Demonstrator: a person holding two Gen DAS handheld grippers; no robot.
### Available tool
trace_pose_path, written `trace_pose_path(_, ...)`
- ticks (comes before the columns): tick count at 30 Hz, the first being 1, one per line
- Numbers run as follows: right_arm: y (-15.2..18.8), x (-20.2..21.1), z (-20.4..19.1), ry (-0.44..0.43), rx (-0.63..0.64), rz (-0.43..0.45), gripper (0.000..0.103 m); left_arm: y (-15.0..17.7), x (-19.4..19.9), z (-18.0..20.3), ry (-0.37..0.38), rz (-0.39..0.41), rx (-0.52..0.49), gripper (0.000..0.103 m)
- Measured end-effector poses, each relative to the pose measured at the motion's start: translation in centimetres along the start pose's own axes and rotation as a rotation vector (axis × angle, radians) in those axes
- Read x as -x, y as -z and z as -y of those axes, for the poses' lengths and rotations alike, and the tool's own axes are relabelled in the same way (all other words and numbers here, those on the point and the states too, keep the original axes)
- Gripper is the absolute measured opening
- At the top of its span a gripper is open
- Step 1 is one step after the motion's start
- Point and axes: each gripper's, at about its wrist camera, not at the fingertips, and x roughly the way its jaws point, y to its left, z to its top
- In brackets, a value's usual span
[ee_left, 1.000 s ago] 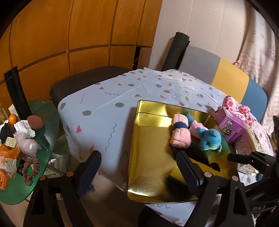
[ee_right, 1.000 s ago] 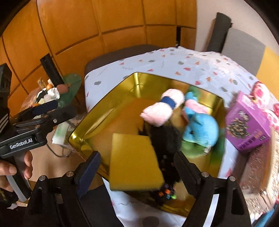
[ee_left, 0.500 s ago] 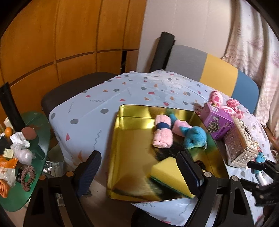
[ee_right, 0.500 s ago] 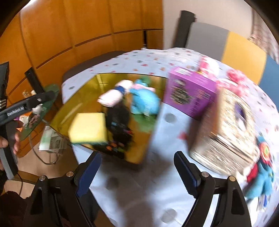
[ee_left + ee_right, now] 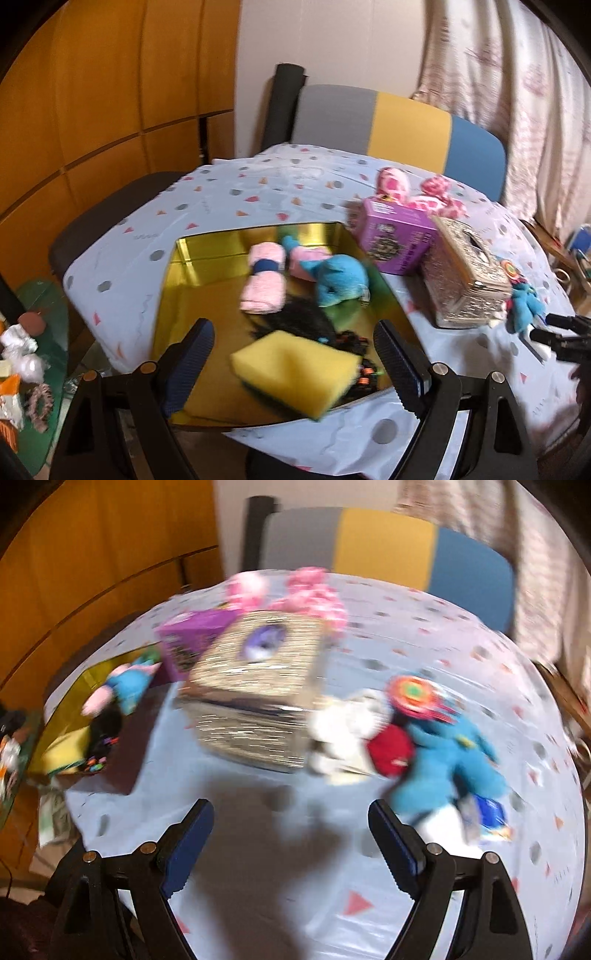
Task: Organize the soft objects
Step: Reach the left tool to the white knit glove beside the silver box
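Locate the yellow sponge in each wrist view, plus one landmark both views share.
Left wrist: yellow sponge sits low centre, at the near edge of the gold tray, between the open left gripper fingers.
Right wrist: far left, mid-height, blurred, in the gold tray.
Shared landmark: the glittery box, right of centre in the left view, centre-left in the right view.

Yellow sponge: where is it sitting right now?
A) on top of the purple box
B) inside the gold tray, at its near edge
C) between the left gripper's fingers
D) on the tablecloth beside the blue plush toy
B: in the left wrist view the yellow sponge lies inside the gold tray at its near edge, in front of the rolled pink towel, and the open left gripper holds nothing.
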Motion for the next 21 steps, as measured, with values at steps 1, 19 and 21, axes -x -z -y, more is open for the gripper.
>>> trace_pose_path(1,0.2,0.3,1.3,0.021,-0.030,0.007,0.087,-0.1,-0.1,0.7,0.014,-0.004,-0.013,0.088)
trace_pose_path(19,5.7,4.4,21.0,0.262,-0.838,0.241,0.087,-0.8,-1.0,18.3,0.368,-0.057,-0.376,0.088)
trace_pose_path(21,6.1,4.3,21.5,0.273,-0.865,0.224,0.087,-0.7,-1.6,20.2,0.409,-0.090,-0.388,0.087)
